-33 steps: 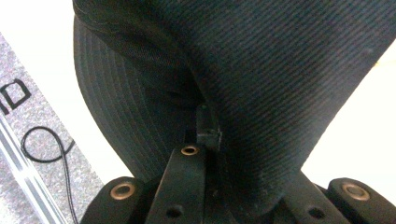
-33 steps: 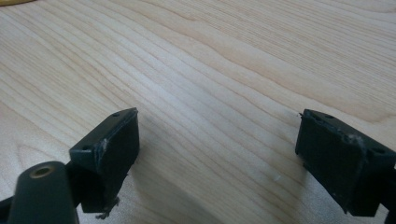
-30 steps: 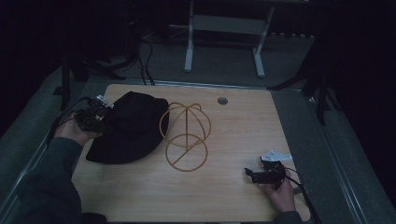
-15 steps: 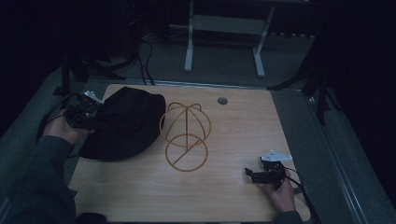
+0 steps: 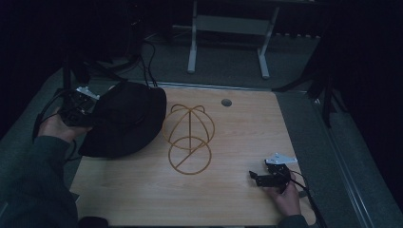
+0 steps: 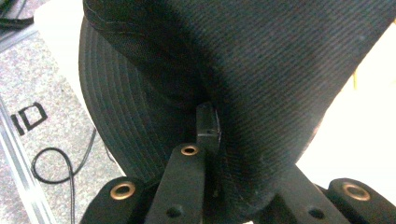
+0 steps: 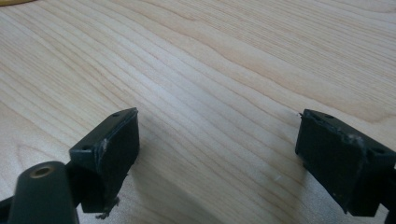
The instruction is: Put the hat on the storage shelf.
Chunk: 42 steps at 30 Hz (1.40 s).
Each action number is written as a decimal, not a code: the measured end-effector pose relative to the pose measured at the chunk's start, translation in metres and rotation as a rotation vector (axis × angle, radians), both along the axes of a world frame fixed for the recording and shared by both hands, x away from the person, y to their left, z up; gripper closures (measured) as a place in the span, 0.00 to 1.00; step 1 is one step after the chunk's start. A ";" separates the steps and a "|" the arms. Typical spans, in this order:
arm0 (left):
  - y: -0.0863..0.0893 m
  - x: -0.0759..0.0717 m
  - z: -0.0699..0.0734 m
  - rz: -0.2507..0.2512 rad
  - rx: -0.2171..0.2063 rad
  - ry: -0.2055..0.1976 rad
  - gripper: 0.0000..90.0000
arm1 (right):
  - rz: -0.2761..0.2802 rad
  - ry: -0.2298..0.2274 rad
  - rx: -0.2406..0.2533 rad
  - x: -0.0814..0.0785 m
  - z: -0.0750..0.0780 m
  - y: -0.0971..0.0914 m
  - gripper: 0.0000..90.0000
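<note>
Jaws of the left gripper (image 5: 78,110) are clamped on the brim of the black hat (image 5: 124,124); in the left gripper view one black jaw presses into the ribbed fabric (image 6: 261,84) while the crown drapes over the other. Over the last second this gripper has drawn back toward the table's left edge and lifted a little, and the hat has followed, its near brim now hanging past the edge of the wooden table (image 5: 237,142). By my reading, the hat is being raised off the surface, probably for the gold wire hat stand (image 5: 189,137) just beside it, which has not moved. Farther out, the right gripper (image 5: 270,178) rests near the table's front right, its jaws wide apart over bare wood (image 7: 224,70), unchanged and idle.
</note>
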<state>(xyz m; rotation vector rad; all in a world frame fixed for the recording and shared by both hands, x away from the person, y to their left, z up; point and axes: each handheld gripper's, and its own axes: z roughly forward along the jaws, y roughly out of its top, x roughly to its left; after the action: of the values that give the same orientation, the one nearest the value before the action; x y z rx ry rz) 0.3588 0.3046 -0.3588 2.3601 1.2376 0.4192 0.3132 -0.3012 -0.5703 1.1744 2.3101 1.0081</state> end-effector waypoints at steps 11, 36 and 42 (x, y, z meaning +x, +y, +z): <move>0.003 -0.003 0.009 0.000 -0.038 -0.018 0.98 | 0.001 -0.001 -0.001 0.000 0.000 0.000 0.15; 0.005 -0.010 0.036 -0.052 -0.144 -0.090 0.98 | 0.001 -0.002 -0.001 0.000 0.000 0.000 0.15; 0.006 -0.012 0.041 -0.055 -0.159 -0.102 0.98 | 0.001 -0.001 -0.001 0.000 0.000 0.000 0.15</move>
<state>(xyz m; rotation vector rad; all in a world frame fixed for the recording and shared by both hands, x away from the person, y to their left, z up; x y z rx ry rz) 0.3468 0.3106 -0.3173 2.2048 1.1143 0.4028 0.3133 -0.3013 -0.5704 1.1720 2.3105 1.0077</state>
